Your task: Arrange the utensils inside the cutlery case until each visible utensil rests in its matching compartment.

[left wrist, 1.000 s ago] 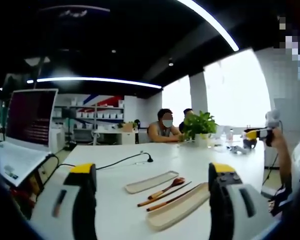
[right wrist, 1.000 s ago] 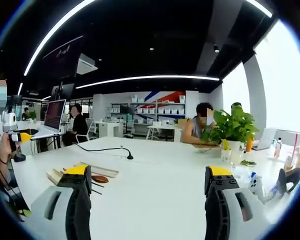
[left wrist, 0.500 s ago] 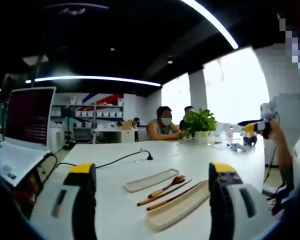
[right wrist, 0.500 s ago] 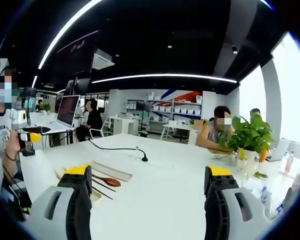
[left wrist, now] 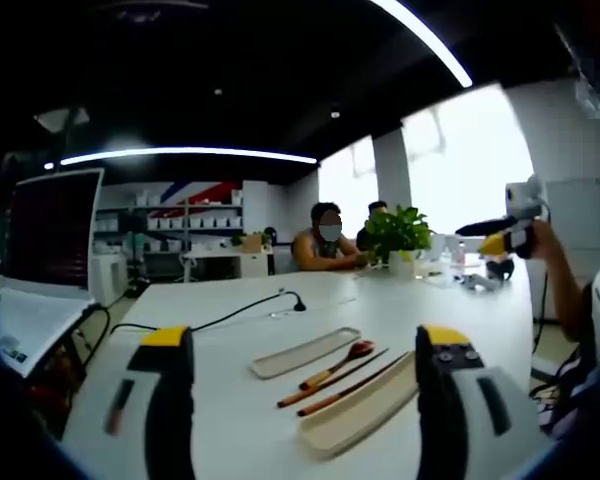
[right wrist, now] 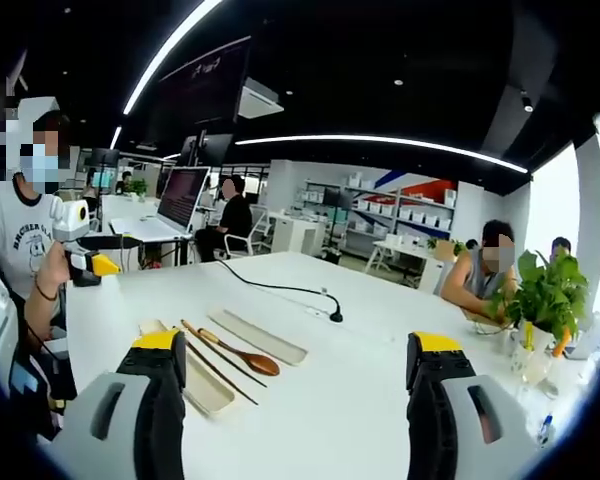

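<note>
left gripper view first: the left gripper (left wrist: pixel 292 400) is wide open with nothing between its jaws, held up above the white worktop (left wrist: pixel 230 400). just past it, around 12 o'clock from the jaws, sit the case pieces: a flat lid (left wrist: pixel 305 353) on the far side and the deeper case tray (left wrist: pixel 365 413) nearer, close to the jaw at 3 o'clock. between them, straight on the worktop, lie a wooden spoon (left wrist: pixel 337 364) and a pair of chopsticks (left wrist: pixel 332 383). a black cable (left wrist: pixel 220 318) runs further back. the other gripper is visible out at 2 o'clock, in the person's hand.

right gripper view: the right gripper (right wrist: pixel 290 400) is also fully open and empty, hovering well short of the stuff. the spoon (right wrist: pixel 242 358), chopsticks (right wrist: pixel 212 362), lid (right wrist: pixel 258 337) and tray (right wrist: pixel 202 385) all sit around 10 o'clock from it.

so progress-wise i'd say basically nothing is done yet. both utensils look to be lying outside the tray, neither gripper is touching anything, and everything still has to be picked up and dropped into its slot. can't make out the compartments from here.
</note>
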Action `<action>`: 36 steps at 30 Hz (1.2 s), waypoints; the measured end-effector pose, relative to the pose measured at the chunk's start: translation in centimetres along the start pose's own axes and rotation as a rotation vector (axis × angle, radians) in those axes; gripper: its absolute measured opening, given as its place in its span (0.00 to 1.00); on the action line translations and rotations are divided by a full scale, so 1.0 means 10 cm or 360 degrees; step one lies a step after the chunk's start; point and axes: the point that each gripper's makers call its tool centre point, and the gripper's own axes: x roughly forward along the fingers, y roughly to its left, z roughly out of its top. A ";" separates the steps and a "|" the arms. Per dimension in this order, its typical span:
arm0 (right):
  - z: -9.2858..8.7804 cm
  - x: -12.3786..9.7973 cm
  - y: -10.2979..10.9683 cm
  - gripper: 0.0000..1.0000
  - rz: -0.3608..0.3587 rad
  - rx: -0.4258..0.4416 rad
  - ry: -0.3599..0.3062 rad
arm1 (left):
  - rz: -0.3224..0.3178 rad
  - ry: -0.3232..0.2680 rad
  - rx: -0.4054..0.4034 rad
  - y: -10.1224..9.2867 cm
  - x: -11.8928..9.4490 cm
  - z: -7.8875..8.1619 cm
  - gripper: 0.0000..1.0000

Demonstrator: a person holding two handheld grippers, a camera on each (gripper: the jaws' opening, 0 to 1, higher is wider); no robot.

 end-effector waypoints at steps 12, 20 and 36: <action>0.07 0.50 0.38 0.89 0.0331 -0.0061 -0.0025 | 0.0007 0.0054 0.0011 0.00 0.08 -0.15 0.95; 0.14 0.79 0.68 0.80 0.0666 0.0122 -0.0113 | -0.0023 0.0055 0.0020 0.00 0.12 -0.20 0.93; 0.09 1.14 0.63 0.73 0.0773 0.0274 -0.0069 | -0.0011 0.0055 0.0012 0.02 0.17 -0.20 0.93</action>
